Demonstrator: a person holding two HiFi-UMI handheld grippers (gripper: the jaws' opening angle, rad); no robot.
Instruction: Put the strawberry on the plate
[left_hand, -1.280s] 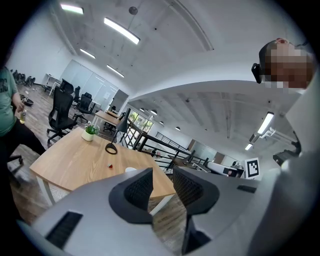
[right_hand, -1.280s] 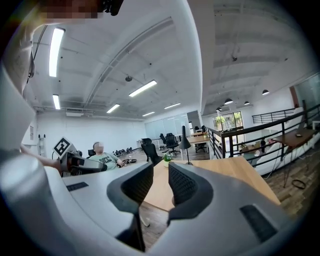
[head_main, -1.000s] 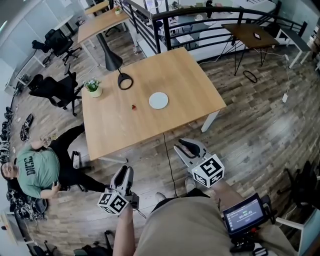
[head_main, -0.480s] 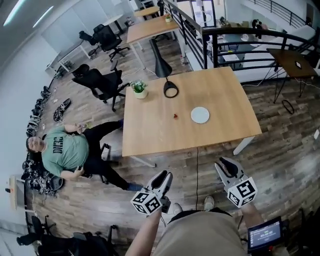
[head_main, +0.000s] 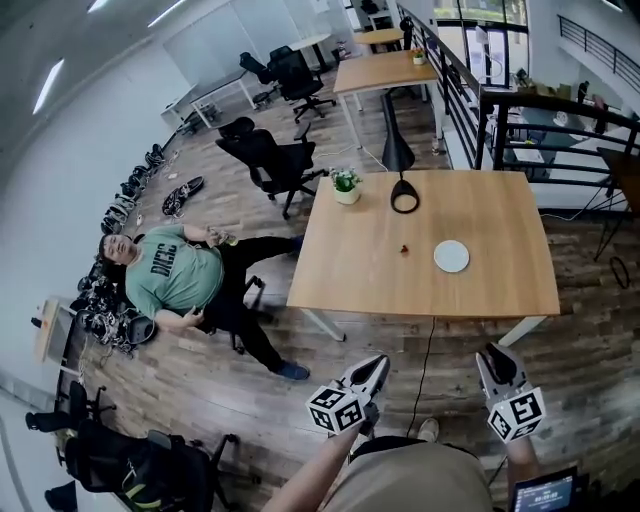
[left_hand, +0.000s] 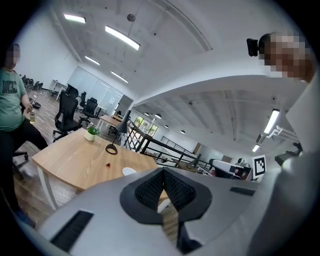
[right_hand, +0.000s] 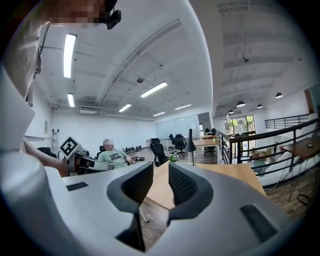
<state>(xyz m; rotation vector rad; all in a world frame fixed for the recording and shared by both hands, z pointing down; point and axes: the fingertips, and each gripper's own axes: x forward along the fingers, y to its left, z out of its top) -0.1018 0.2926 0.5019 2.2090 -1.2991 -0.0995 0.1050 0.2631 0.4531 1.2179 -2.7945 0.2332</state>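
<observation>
A small red strawberry (head_main: 404, 249) lies on the wooden table (head_main: 370, 280), a short way left of a round white plate (head_main: 451, 256). Both grippers hang over the floor, well short of the table's near edge. My left gripper (head_main: 379, 362) is shut: its jaws have just closed, with nothing between them. In the left gripper view its pads meet at the left gripper (left_hand: 163, 172), and the strawberry (left_hand: 108, 164) and plate (left_hand: 129, 171) show far beyond. My right gripper (head_main: 491, 353) is shut and empty. The right gripper view shows the right gripper (right_hand: 160, 175) and the table (right_hand: 235, 172), not the strawberry.
A potted plant (head_main: 346, 185) and a black lamp (head_main: 403, 195) stand at the table's far edge. A person in a green shirt (head_main: 170, 280) sits on the floor to the left. Office chairs (head_main: 270, 160) stand behind, a black railing (head_main: 500, 110) at right. A cable (head_main: 426, 350) hangs from the table.
The head view has swung left: the table now sits further right in the picture and the seated person is more central. Both grippers remain low in the picture, short of the table.
</observation>
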